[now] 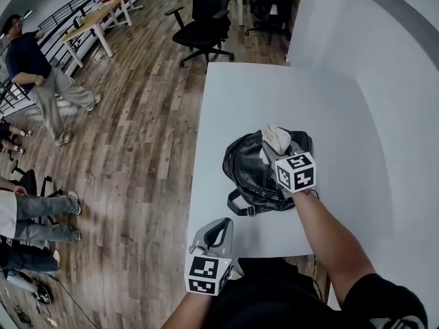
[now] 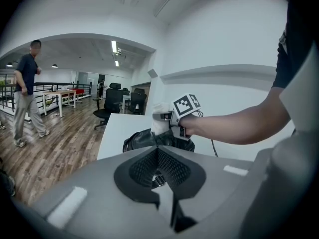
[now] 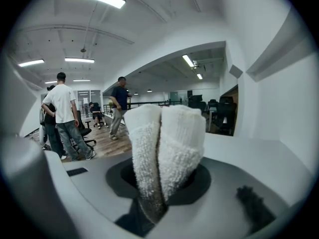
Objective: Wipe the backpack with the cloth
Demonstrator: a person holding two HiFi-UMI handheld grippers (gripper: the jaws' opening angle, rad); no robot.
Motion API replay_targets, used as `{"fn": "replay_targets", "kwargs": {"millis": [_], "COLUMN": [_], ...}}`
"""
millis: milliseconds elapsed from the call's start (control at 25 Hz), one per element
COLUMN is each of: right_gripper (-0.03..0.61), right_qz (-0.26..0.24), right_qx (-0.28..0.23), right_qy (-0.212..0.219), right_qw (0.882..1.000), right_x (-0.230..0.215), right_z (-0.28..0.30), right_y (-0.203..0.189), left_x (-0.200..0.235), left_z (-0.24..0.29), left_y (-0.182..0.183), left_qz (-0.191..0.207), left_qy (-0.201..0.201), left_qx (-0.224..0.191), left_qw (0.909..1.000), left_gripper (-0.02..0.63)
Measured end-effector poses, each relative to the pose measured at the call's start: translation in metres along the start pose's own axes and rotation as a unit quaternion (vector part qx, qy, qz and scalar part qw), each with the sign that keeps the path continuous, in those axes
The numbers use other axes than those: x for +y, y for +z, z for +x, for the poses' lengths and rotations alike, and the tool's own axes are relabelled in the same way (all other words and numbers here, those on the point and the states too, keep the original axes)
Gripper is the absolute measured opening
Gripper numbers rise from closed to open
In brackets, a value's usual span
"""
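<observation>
A black leather backpack (image 1: 250,171) lies on the white table (image 1: 233,108), its strap trailing toward the near edge. My right gripper (image 1: 276,144) hovers over the bag's upper right, shut on a folded white cloth (image 1: 277,138). In the right gripper view the cloth (image 3: 164,148) stands bunched between the jaws and fills the centre. My left gripper (image 1: 218,233) sits at the table's near left edge, away from the bag, jaws closed together on nothing. From the left gripper view I see the backpack (image 2: 149,139) beyond the closed jaws (image 2: 158,179) and the right gripper (image 2: 172,118) holding the cloth (image 2: 160,118) above it.
A white wall (image 1: 384,60) runs along the table's right side. Black office chairs (image 1: 206,26) stand beyond the far edge. Wooden floor (image 1: 130,156) lies to the left, with people standing and sitting (image 1: 41,81) and wooden tables (image 1: 96,19) farther off.
</observation>
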State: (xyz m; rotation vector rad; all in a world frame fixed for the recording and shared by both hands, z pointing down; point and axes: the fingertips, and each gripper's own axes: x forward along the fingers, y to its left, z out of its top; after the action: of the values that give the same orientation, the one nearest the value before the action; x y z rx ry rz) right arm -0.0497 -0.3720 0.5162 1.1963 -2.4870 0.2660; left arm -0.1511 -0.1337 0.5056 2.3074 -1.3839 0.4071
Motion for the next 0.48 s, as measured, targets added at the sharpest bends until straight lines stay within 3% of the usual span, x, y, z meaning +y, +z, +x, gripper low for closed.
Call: {"fn": "replay_targets", "kwargs": {"millis": [200,480], "right_gripper": [0.098,0.100], "right_qz": [-0.004,-0.006], "right_qx": [0.017,0.027], "right_qy": [0.041,0.064], "right_qw": [0.999,0.998], "right_x": [0.038,0.056], "right_z": [0.035,0.068], "right_y": [-0.015,-0.029], "left_x": [0.018,0.033], "left_z": [-0.011,-0.015], "left_y": [-0.004,-0.015], "left_qz": [-0.013,-0.030], "left_qy": [0.029,0.059], "left_qx": [-0.001,0.005], "left_qw": [0.9995,0.9978], "left_gripper": [0.006,0.006]}}
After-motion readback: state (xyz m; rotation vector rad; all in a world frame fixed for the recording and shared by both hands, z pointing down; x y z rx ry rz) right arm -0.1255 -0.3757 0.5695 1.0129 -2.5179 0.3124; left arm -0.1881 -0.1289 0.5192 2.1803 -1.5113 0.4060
